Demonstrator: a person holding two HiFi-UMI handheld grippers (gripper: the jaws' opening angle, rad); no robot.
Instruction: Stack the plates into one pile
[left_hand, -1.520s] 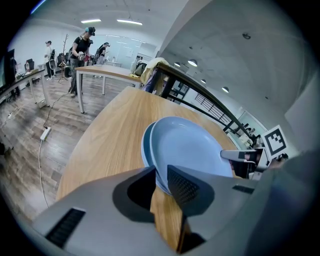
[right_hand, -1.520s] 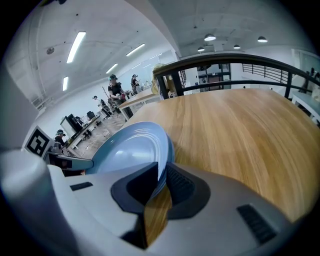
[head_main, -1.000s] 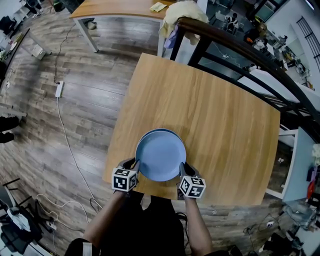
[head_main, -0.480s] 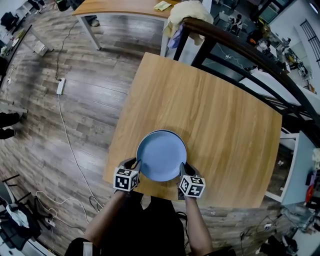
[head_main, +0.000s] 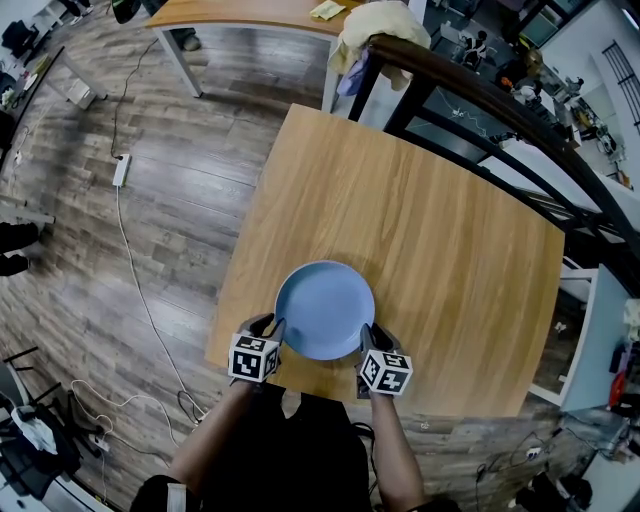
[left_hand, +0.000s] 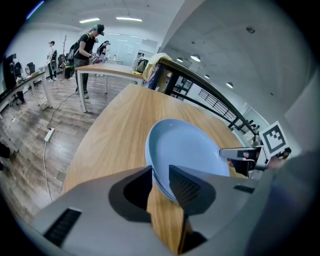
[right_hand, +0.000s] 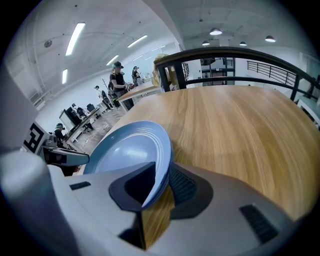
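Note:
A pile of light blue plates lies on the wooden table near its front edge, the top plate squarely over the one beneath. My left gripper is at the pile's left rim. In the left gripper view the stacked rims sit between its jaws, which are opening and stand slightly off the rims. My right gripper is at the right rim. In the right gripper view its jaws are closed on the top plate's edge.
A dark handrail with cloth draped over its end runs behind the table. Another table stands farther back. A power strip and cable lie on the wood floor to the left. People stand in the background.
The top plate has come down and slid right, so the lower plate's rim no longer shows behind it. The left jaws have parted.

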